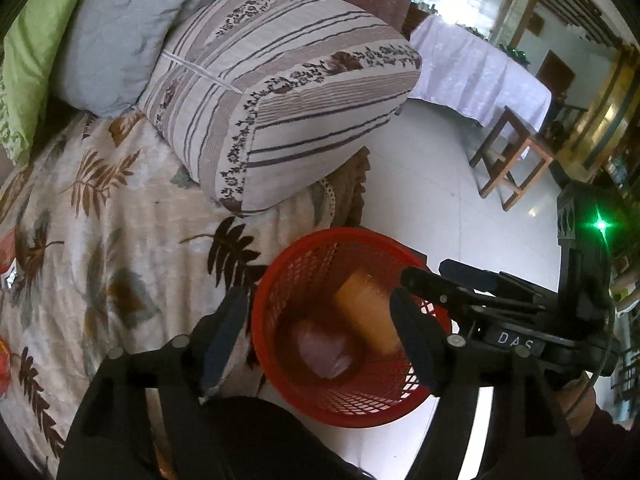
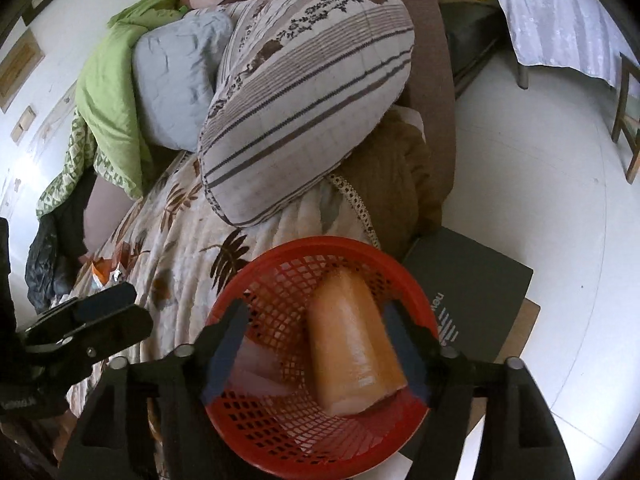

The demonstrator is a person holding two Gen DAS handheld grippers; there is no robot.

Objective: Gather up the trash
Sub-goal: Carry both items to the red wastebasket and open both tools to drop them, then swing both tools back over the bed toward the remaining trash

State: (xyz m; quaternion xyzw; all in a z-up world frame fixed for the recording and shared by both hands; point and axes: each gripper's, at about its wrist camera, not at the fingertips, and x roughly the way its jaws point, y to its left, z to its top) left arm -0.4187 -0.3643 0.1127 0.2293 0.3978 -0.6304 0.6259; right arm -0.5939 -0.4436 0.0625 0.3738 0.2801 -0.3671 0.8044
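Observation:
A red mesh basket (image 1: 340, 408) stands on the floor beside the sofa; it also shows in the right wrist view (image 2: 280, 440). Inside lie an orange plastic packet (image 1: 366, 312) and a pale pink crumpled wrapper (image 1: 322, 350). In the right wrist view the orange packet (image 2: 352, 352) is blurred, between my open fingers over the basket, touching neither. My right gripper (image 2: 316, 350) is open. My left gripper (image 1: 318, 342) is open and empty over the basket. An orange snack wrapper (image 2: 102, 270) lies on the leaf-print sofa cover.
A striped cushion (image 1: 280, 100), a grey pillow (image 1: 120, 36) and a green blanket (image 2: 112, 92) lie on the sofa. A dark box (image 2: 472, 300) sits by the basket. A wooden stool (image 1: 512, 160) and a cloth-covered table (image 1: 480, 76) stand on the white floor.

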